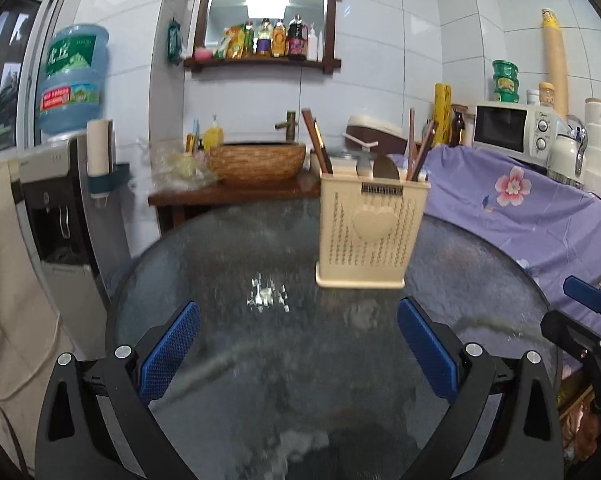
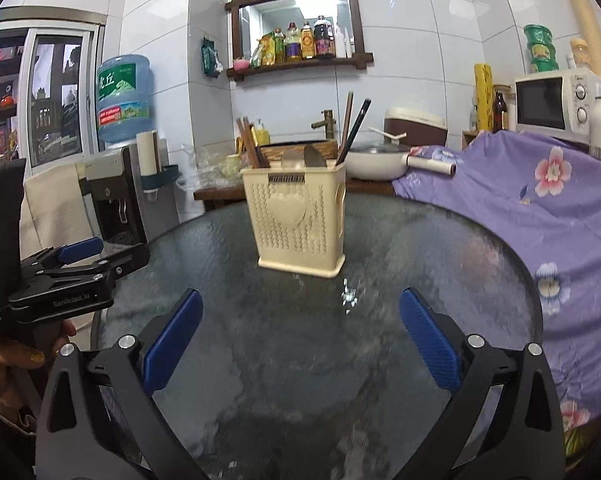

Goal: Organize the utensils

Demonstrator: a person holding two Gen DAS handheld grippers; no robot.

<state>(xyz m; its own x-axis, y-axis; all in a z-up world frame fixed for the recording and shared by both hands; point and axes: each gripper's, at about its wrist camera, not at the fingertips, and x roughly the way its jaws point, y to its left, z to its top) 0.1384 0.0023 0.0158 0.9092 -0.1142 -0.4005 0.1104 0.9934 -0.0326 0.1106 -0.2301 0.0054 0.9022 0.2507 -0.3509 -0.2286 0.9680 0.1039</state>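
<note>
A beige perforated utensil holder [image 1: 370,232] stands upright on the round glass table [image 1: 220,248]. It also shows in the right wrist view [image 2: 302,224]. Brown chopsticks [image 1: 314,142] and metal spoon heads [image 1: 384,168] stick out of its top; they also show in the right wrist view, chopsticks [image 2: 352,128] and spoon heads [image 2: 304,158]. My left gripper [image 1: 298,344] is open and empty, held over the table in front of the holder. My right gripper [image 2: 300,340] is open and empty too, also in front of the holder. Each gripper shows at the other view's edge.
A purple flowered cloth [image 2: 540,208] covers furniture at the right, with a microwave [image 1: 512,130] on it. A wooden counter behind the table carries a woven basin [image 1: 256,160], a white pan [image 2: 380,162] and a rice cooker [image 2: 416,126]. A water dispenser [image 1: 60,208] stands at the left.
</note>
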